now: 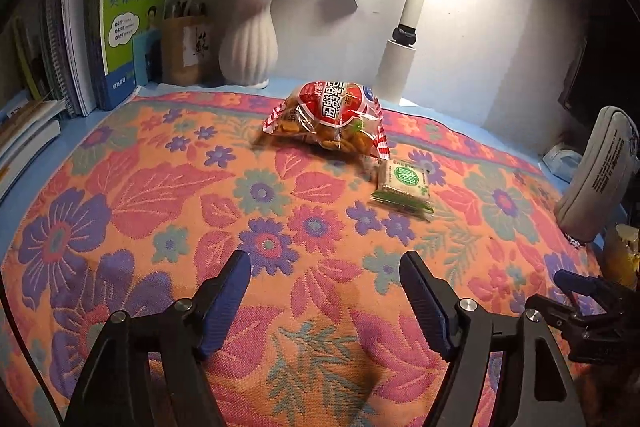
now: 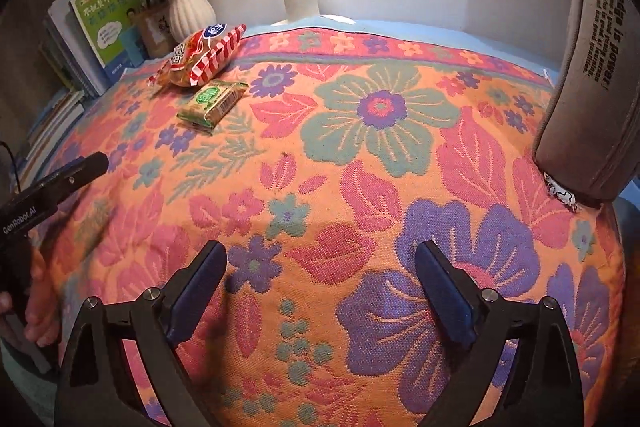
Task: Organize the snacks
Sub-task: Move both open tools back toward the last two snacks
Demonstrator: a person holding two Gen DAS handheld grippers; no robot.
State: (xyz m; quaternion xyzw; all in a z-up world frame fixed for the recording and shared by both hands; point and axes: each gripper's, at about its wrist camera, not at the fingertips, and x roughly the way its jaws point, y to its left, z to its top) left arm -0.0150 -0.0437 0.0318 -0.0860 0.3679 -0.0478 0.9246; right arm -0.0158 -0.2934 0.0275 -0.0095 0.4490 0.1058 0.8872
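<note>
From the left wrist view, the left hand-held gripper [image 1: 324,279] stands spread and empty over the floral cloth [image 1: 160,187] on the surface, with the red snack bag [image 1: 328,119] straight ahead and the small green packet [image 1: 404,187] touching its near right corner. From the right wrist view, the right hand-held gripper [image 2: 320,267] is likewise spread and empty; both snacks lie well off to its upper left, the green packet's long axis running diagonally, so the left hand looks nearer. No snack container shows; the grey pouch [image 2: 592,87] stands shut at right.

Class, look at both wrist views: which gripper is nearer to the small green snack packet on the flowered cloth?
Left, by a judgement. The green packet lies just ahead of the open left gripper, slightly to its right. From the open right gripper it sits far ahead and to the left.
</note>
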